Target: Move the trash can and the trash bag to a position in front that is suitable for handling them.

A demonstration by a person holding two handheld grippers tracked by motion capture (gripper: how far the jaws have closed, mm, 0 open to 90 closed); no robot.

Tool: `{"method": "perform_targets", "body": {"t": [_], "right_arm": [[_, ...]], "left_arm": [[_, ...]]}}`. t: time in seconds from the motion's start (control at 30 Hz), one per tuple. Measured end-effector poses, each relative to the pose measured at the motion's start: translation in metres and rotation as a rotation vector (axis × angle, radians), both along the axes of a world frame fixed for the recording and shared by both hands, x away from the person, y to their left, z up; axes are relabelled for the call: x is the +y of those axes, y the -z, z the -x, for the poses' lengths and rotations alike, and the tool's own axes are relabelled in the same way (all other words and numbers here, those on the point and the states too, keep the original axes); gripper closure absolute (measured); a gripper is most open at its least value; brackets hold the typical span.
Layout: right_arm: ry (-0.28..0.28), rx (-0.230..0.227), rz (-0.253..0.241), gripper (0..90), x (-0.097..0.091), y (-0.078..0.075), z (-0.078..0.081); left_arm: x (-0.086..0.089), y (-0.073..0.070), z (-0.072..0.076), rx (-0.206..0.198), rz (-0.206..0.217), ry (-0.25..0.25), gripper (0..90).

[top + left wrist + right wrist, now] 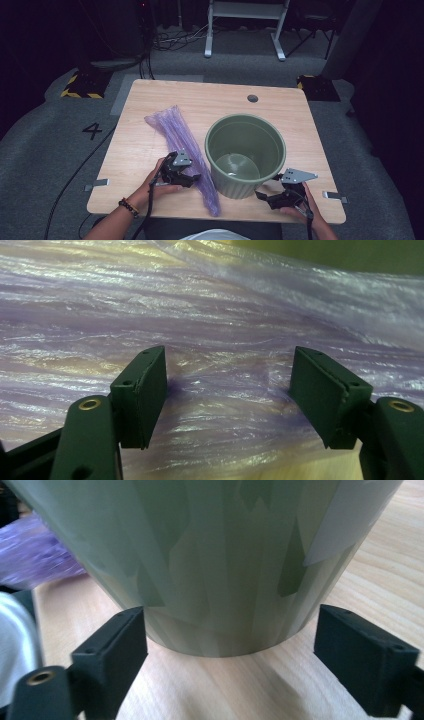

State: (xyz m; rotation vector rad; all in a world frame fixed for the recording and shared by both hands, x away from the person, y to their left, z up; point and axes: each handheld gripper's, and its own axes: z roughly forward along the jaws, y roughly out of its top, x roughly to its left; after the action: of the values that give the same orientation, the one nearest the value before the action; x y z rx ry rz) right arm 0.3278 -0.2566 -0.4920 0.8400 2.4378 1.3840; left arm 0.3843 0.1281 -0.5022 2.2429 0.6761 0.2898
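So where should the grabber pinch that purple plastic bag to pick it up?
Probably the near end of the purple plastic bag, coming from its left side, where the left gripper already is. The bag lies flat as a long, crinkly strip, so the open jaws can bunch a fold of it. The green bin stands close on its right and blocks that side.

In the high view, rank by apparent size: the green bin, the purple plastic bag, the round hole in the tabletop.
1. green bin, the biggest.
2. purple plastic bag, long and narrow, covering less area.
3. round hole, by far the smallest.
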Motion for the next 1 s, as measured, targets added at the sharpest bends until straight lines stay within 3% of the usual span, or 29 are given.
{"method": "perform_targets", "body": {"t": [0.2, 0.27, 0.33, 0.5, 0.67, 0.83, 1.0], "right_arm": [[0.051, -0.011, -0.027, 15.4, 0.003, 0.0, -0.006], [0.105, -0.025, -0.031, 16.4, 0.004, 0.0, -0.011], [0.119, -0.026, -0.03, 17.1, 0.005, 0.001, -0.014], [0.184, -0.048, -0.022, 21.7, 0.011, -0.001, -0.034], [0.185, -0.062, -0.01, 23.2, 0.019, -0.002, -0.048], [0.188, -0.037, -0.006, 23.5, 0.03, 0.002, -0.068], [0.204, -0.05, 0.017, 24.6, 0.035, 0.003, -0.08]], "left_arm": [[-0.012, 0.0, -0.01, -0.005, -0.004, -0.005, 30.7], [-0.018, 0.0, -0.017, -0.007, -0.003, -0.02, 30.4], [-0.019, 0.0, -0.019, -0.004, 0.0, -0.03, 29.9], [-0.029, 0.0, -0.035, -0.004, -0.004, -0.066, 29.5], [-0.034, -0.001, -0.046, -0.01, -0.011, -0.084, 29.4], [-0.038, -0.001, -0.061, -0.007, -0.009, -0.117, 29.3], [-0.039, -0.001, -0.064, 0.002, -0.006, -0.118, 29.4]]}}
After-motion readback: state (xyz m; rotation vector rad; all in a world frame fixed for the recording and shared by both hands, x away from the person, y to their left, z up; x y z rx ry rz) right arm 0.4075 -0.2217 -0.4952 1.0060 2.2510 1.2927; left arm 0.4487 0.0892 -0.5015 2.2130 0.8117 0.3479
